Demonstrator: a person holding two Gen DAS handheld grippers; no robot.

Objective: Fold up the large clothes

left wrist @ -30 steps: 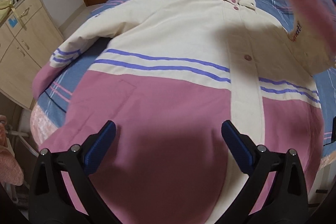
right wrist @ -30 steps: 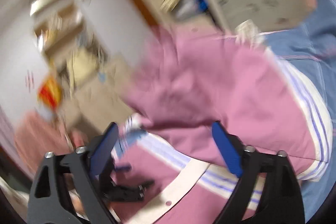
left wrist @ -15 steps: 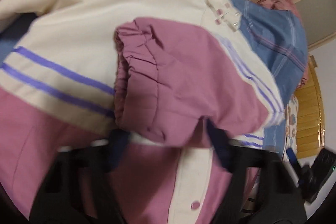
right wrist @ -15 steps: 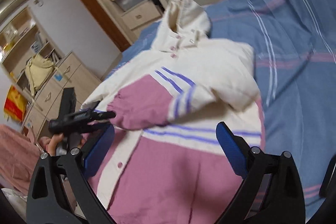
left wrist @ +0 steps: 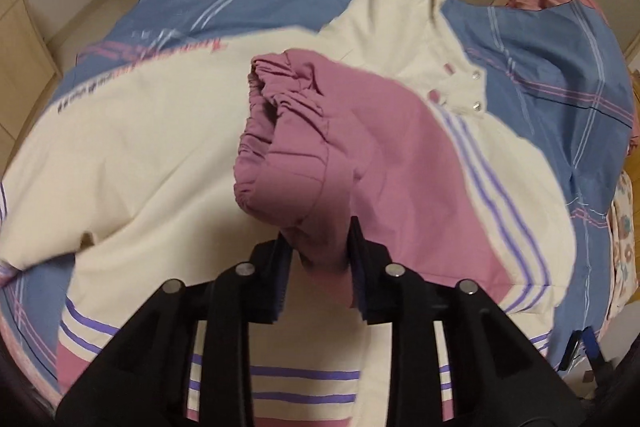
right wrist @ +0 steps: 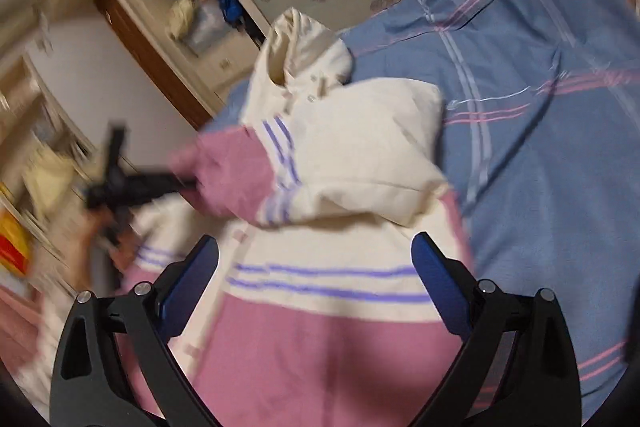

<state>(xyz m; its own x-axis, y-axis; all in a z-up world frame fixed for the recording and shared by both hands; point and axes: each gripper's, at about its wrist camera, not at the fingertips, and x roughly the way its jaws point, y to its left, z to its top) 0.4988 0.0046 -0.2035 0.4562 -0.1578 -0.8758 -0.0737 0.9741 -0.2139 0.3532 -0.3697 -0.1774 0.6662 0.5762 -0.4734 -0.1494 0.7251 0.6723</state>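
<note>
- One blue striped bedspread point(left wrist: 532, 59) is seen, carrying one cream-and-pink hooded padded jacket point(left wrist: 160, 131), spread from its middle toward its near edge.
- One pink sleeve point(left wrist: 320, 155) is clamped at the cuff by the left gripper point(left wrist: 320, 247); a sleeve fold is judged underway, and laying it flat across the chest is called for next.
- One right gripper point(right wrist: 316, 267) is held wide, empty.

One jacket point(left wrist: 168, 147), one bedsheet point(left wrist: 540, 67), two grippers: left gripper point(left wrist: 320, 251), right gripper point(right wrist: 316, 267)

A bed with a blue striped cover point(left wrist: 540, 75) carries everything; the cream-and-pink hooded jacket point(left wrist: 168, 131) lies spread flat on it, hood toward the far edge.
</note>
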